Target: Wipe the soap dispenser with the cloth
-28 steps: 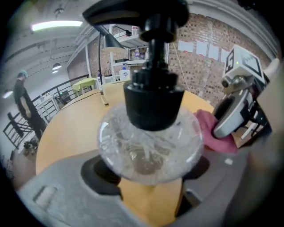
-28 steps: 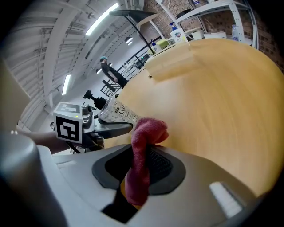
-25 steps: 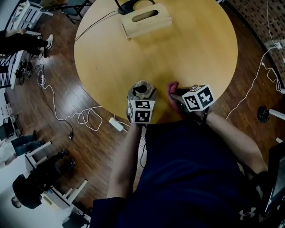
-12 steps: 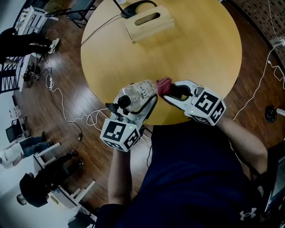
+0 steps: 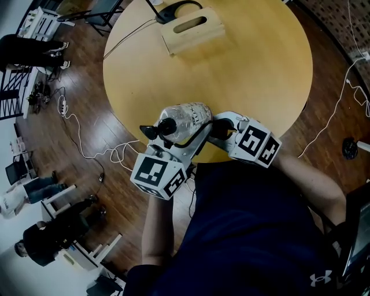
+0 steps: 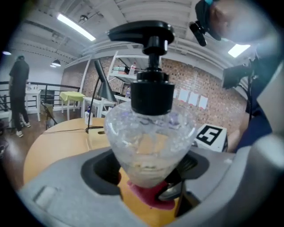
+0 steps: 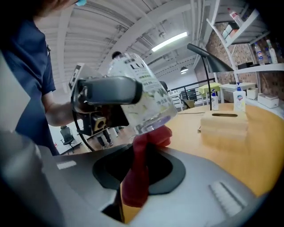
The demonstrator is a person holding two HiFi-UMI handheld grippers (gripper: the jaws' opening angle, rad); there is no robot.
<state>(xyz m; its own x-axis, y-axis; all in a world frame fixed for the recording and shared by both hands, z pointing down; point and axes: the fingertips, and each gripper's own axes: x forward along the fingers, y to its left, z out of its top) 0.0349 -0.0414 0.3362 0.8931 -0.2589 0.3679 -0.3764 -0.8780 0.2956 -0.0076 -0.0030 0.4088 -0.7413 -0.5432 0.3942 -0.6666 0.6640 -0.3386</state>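
The soap dispenser (image 5: 186,119), a clear bottle with a black pump, hangs tilted over the table's near edge. My left gripper (image 5: 184,132) is shut on its body. In the left gripper view the bottle (image 6: 151,133) stands between the jaws with its pump on top. My right gripper (image 5: 219,128) is shut on the red cloth (image 7: 138,165). The cloth's upper end touches the bottle's base (image 7: 144,108), and it shows under the bottle (image 6: 148,198) in the left gripper view. In the head view the cloth is hidden.
The round wooden table (image 5: 254,63) carries a wooden box with a slot (image 5: 193,27) and a black lamp base (image 5: 179,8) at its far side. White cables (image 5: 87,151) lie on the floor to the left, where people stand.
Both grippers have risen from the table. The dispenser went up with the left gripper and tilted over. The right gripper rolled and brought the cloth against the bottle's base.
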